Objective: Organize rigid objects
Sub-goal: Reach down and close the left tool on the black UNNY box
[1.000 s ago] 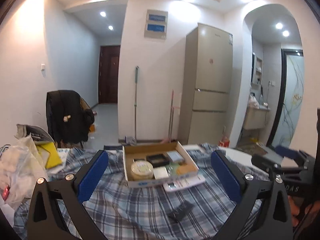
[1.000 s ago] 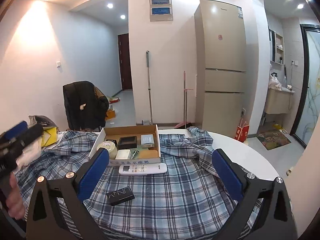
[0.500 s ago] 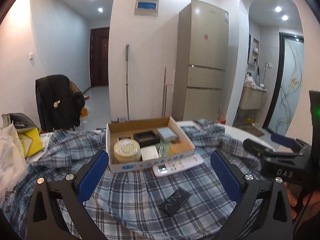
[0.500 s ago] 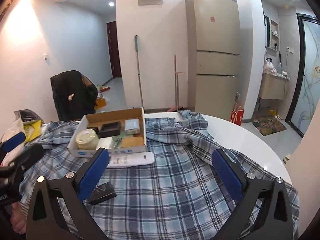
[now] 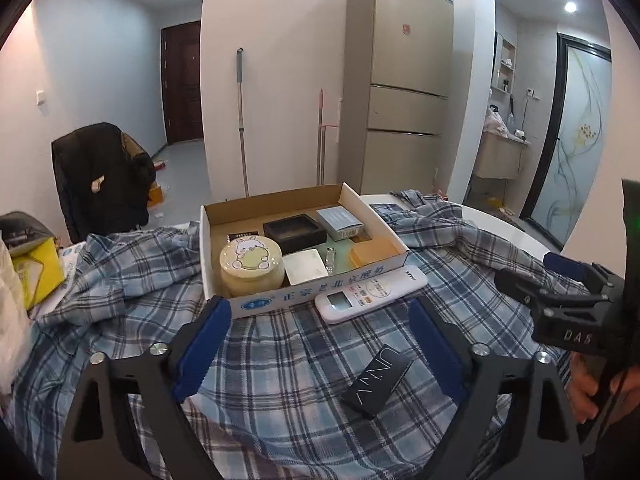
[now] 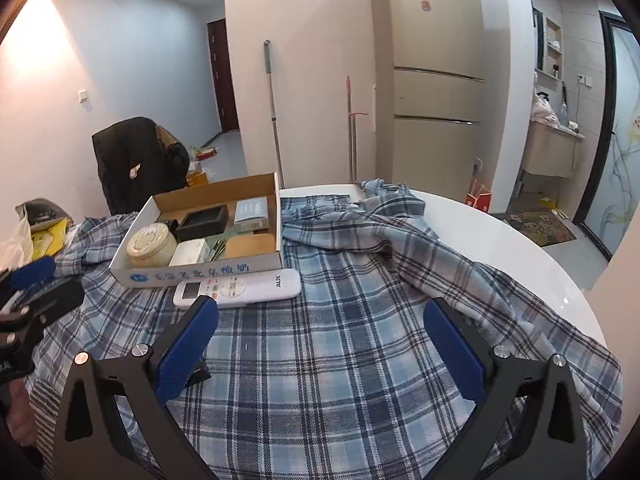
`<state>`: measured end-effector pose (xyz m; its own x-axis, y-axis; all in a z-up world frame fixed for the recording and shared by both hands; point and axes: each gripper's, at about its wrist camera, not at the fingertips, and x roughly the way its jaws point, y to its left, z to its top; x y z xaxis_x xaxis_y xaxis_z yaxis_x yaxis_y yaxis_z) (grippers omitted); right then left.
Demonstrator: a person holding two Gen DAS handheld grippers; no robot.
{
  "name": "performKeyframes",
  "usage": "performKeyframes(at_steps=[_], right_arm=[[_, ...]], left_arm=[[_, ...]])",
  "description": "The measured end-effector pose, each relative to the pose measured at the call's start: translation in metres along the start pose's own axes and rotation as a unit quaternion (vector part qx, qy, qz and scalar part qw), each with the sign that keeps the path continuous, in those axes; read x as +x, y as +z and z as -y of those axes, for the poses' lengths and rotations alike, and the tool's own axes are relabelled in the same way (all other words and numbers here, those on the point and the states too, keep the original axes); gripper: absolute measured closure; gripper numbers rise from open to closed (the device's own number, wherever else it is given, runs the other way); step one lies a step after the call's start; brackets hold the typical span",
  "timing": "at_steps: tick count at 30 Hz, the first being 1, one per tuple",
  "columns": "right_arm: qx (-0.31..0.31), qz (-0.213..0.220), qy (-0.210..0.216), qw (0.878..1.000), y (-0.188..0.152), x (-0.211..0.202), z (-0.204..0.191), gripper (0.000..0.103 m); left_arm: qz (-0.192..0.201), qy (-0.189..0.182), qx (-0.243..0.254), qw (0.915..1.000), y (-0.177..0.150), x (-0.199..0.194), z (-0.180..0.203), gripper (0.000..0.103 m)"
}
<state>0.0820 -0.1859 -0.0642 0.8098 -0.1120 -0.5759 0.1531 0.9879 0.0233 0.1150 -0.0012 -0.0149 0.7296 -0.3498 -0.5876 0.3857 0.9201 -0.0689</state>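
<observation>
Both the left gripper and right gripper gape wide, empty. The flat black card box is probably light and stiff; its long edges suit gripping.

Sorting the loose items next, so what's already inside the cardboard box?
Cardboard box holds a round bunny tin, black tray, blue-grey packet, white case, tan pad. Anything beneath them is hidden.
</observation>
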Motion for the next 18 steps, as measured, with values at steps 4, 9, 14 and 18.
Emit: performKeyframes(at_steps=[4, 9, 14, 18], right_arm=[[0.0, 0.0, 0.017, 1.0, -0.004, 0.008, 0.0, 0.001], [0.014, -0.015, 0.021, 1.0, -0.008, 0.02, 0.011, 0.001], [0.047, -0.03, 0.051, 0.997, -0.011, 0.034, 0.024, 0.001], [0.061, -0.047, 0.064, 0.995, -0.015, 0.04, 0.028, 0.001]], left_arm=[[-0.017, -0.02, -0.004, 0.9997, 0.002, 0.014, 0.004, 0.029], [-0.03, -0.07, -0.025, 0.9968, -0.007, 0.037, 0.002, 0.029], [-0.086, -0.1, -0.034, 0.9906, -0.021, 0.067, -0.002, 0.04], [-0.109, -0.129, -0.034, 0.985, -0.027, 0.075, -0.002, 0.051]])
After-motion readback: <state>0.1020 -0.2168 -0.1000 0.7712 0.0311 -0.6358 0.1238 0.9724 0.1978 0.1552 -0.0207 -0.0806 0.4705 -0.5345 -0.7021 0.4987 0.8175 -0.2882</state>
